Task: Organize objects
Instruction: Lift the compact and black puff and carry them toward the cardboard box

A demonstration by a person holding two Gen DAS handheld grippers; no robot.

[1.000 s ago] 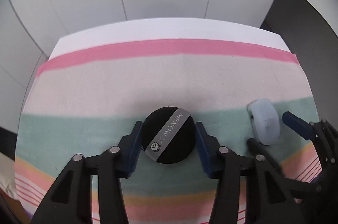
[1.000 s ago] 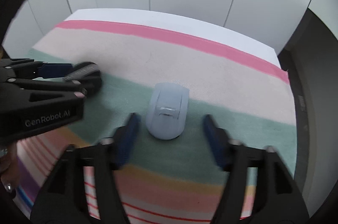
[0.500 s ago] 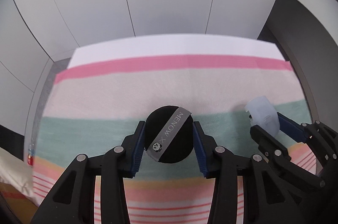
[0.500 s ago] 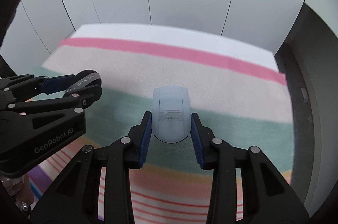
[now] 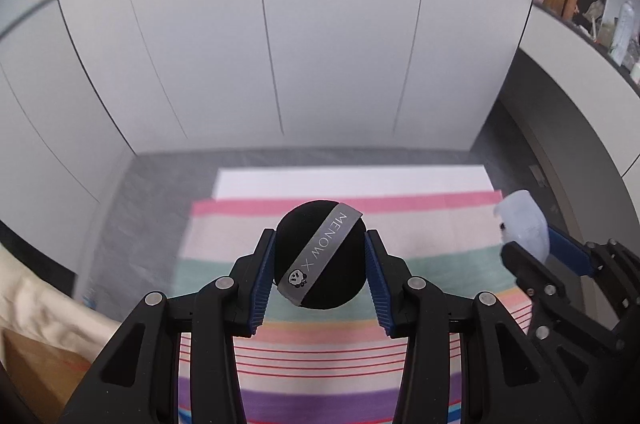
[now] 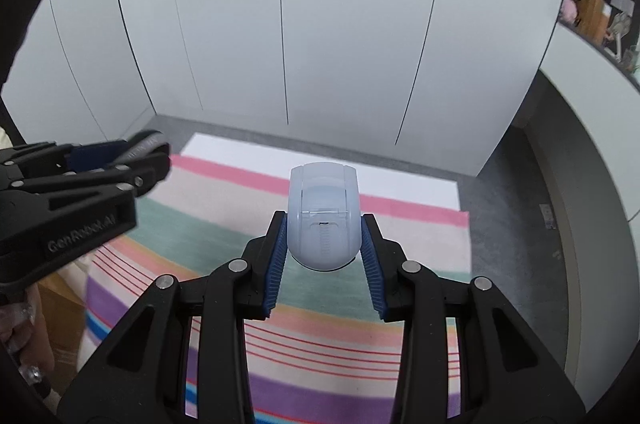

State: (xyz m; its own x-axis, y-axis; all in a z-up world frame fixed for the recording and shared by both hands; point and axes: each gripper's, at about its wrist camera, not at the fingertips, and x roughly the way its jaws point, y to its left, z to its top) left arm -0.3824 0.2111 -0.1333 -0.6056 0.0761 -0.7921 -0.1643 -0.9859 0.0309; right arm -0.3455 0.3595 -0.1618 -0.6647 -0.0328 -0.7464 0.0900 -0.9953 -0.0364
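While both tools hang above the striped cloth (image 5: pixel 328 344) on the surface, the left gripper (image 5: pixel 320 264) clamps a round black puff (image 5: pixel 320 256) with a grey MENOW band, and the right gripper (image 6: pixel 323 244), to its right, clasps a pale translucent case (image 6: pixel 323 220).

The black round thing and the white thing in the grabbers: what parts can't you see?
- Black puff, left wrist view: its sides are covered by the left gripper pads; its underside faces away.
- Pale case, right wrist view: its sides are hidden by the right gripper; in the left view it is blurred and partly covered.
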